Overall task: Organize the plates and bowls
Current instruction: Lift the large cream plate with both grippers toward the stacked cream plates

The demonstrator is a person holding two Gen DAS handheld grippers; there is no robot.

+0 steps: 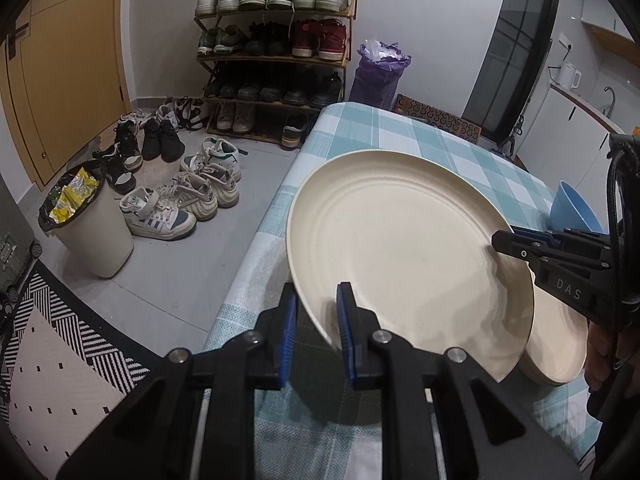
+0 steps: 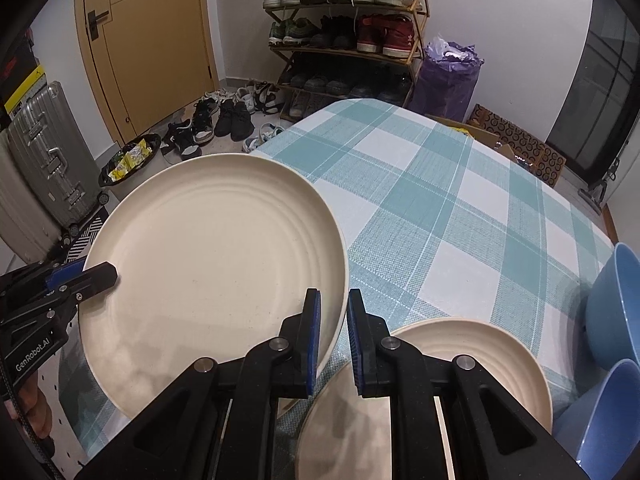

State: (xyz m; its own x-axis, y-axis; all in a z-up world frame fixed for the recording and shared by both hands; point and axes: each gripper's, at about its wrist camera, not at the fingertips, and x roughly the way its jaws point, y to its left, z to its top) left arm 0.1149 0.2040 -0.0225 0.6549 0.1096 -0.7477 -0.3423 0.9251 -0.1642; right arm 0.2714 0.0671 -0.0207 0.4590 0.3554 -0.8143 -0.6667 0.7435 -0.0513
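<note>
Checked table [image 2: 440,184], two plates [image 2: 216,264], two bowls [image 2: 616,304]

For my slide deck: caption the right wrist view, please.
Both grippers' fingers straddle opposite rims of a cream plate beside stacked plates on the checked tablecloth.

both wrist cameras look closely along their jaws, sharing the plate [image 1: 400,248] and shoe rack [image 2: 344,28].
</note>
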